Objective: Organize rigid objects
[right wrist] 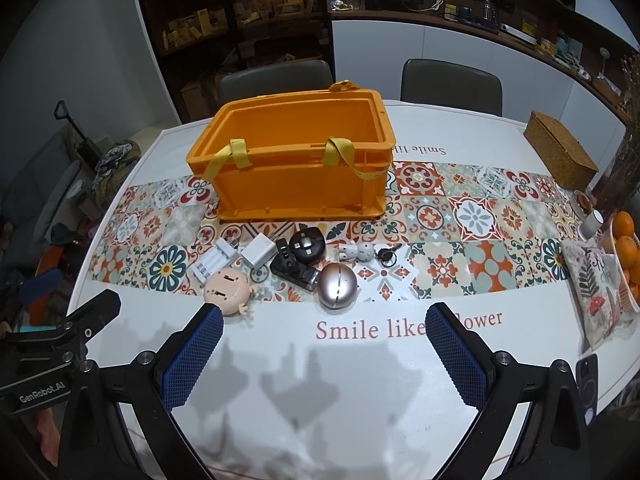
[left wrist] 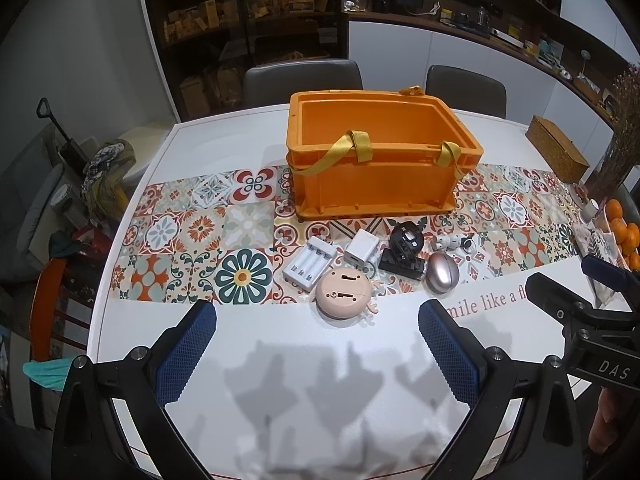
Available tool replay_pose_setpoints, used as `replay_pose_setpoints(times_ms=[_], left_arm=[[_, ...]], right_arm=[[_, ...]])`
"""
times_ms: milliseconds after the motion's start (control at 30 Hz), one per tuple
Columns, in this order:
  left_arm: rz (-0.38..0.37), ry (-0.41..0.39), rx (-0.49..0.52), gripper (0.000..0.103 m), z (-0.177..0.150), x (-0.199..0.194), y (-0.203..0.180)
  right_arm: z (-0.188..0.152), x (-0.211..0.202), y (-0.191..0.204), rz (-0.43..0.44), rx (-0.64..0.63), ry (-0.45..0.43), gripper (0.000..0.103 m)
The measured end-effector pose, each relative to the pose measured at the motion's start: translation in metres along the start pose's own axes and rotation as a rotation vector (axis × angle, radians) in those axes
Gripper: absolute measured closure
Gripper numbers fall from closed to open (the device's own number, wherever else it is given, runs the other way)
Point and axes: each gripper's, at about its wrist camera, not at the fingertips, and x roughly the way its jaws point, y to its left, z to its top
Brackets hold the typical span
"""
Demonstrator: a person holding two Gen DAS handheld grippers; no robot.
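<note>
Orange crate (left wrist: 376, 176) empty, gadgets (left wrist: 360, 264) in front

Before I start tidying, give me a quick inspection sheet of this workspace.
Surface: white table with a patterned tile runner; gripper shadows in front.
Job's things: empty orange crate with yellow straps; in front of it a white battery charger, white plug adapter, black devices, silver egg-shaped object, round pink toy, small white figure.
Clutter: wicker box, oranges, printed pouch, phone.
Grippers: left gripper and right gripper both open, holding nothing.
Cables: nothing seen on the table.
Surroundings: two chairs, shelving behind.
</note>
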Motion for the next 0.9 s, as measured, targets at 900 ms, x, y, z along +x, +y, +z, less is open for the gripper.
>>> replay_pose_setpoints(times_ms=[900], left_arm=[[0.001, 0.017, -0.007, 0.000, 0.0007, 0.0003, -0.0041]], right_arm=[[0.0000, 0.0017, 0.0000, 0.006, -0.003, 0.002, 0.001]])
